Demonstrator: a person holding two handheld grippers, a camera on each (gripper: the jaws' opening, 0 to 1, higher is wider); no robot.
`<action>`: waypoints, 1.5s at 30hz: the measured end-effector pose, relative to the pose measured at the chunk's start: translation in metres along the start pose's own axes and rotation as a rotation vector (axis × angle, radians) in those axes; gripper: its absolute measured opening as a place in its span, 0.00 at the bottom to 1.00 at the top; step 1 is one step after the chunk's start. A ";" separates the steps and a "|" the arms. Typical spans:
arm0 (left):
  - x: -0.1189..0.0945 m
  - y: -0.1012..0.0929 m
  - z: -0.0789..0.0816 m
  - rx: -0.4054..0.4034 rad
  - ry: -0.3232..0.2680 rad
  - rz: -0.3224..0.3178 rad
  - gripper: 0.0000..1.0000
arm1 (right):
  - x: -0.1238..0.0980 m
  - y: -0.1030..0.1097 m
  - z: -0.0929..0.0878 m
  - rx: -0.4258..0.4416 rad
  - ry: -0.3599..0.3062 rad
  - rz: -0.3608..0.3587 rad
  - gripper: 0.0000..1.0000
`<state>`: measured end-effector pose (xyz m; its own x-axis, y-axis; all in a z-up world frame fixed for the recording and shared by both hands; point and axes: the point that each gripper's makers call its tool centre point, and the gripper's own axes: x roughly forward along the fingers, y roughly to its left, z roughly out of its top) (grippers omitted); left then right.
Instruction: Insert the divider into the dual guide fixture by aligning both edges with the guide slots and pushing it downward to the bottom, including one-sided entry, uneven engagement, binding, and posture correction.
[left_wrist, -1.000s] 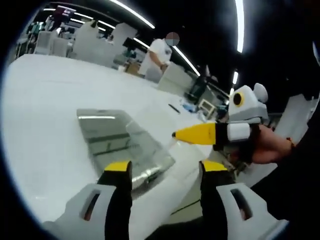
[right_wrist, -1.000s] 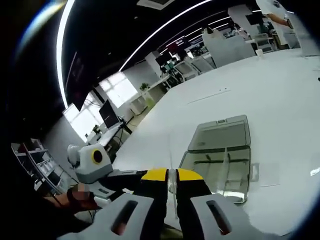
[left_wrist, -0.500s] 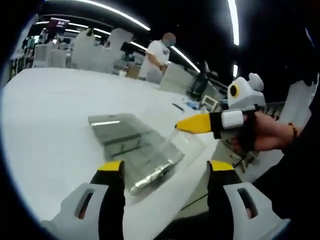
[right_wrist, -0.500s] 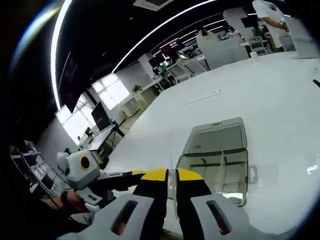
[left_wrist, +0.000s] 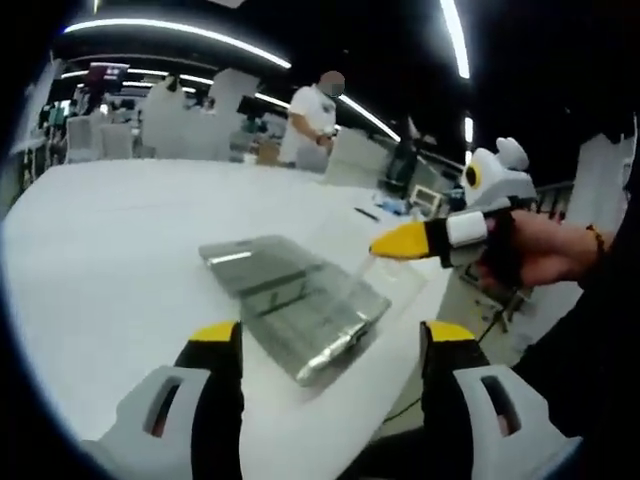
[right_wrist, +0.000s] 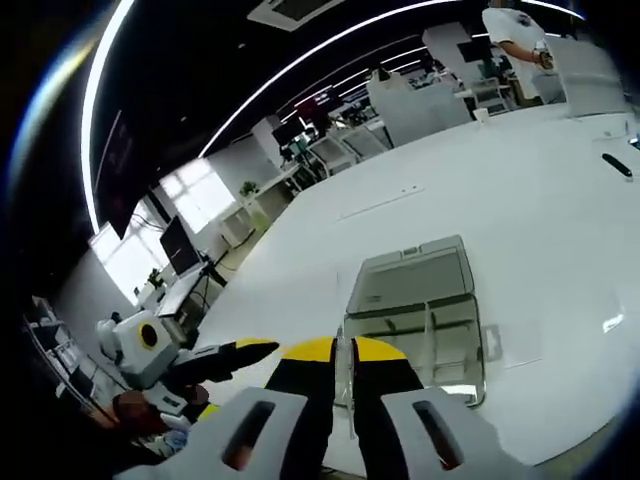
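1. The clear dual guide fixture (left_wrist: 295, 300) (right_wrist: 418, 320) lies on the white worktop (left_wrist: 90, 250) (right_wrist: 540, 200), close to the worktop's near edge. Its lid is folded open flat behind the tray part.
2. The right tool (right_wrist: 342, 352) has its yellow-tipped jaws pressed together on the thin transparent divider (right_wrist: 341, 345). The divider stands edge-on between them, held above the worktop and short of the fixture, not yet in any slot.
3. In the left gripper view, the right tool (left_wrist: 400, 242) comes in from the side with a hand (left_wrist: 530, 250) around it. Its yellow tip hangs just beyond the fixture's corner, with the clear sheet faintly visible below it.
4. The left tool (left_wrist: 330, 335) has its jaws wide apart and holds nothing; the fixture lies ahead of it, between the two jaws.
5. In the right gripper view, the left tool (right_wrist: 235, 352) appears off the worktop's edge, beside the fixture.
6. A person (left_wrist: 312, 115) (right_wrist: 515, 35) in a white shirt stands well beyond the fixture, past the worktop's far side.
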<state>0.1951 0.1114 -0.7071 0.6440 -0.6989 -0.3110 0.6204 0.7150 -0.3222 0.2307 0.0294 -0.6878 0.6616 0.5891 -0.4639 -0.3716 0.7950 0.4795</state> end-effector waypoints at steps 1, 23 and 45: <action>-0.001 0.001 0.000 -0.001 0.000 0.002 0.72 | 0.000 0.000 0.000 0.005 -0.001 -0.005 0.00; -0.018 0.014 -0.004 0.001 -0.011 -0.019 0.77 | 0.009 -0.011 0.000 0.092 -0.042 -0.144 0.00; -0.030 0.034 -0.010 0.005 0.027 -0.008 0.84 | 0.033 -0.012 -0.013 0.166 -0.017 -0.181 0.00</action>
<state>0.1923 0.1566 -0.7180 0.6268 -0.7048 -0.3322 0.6279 0.7094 -0.3201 0.2483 0.0410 -0.7190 0.7189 0.4359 -0.5415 -0.1348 0.8516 0.5066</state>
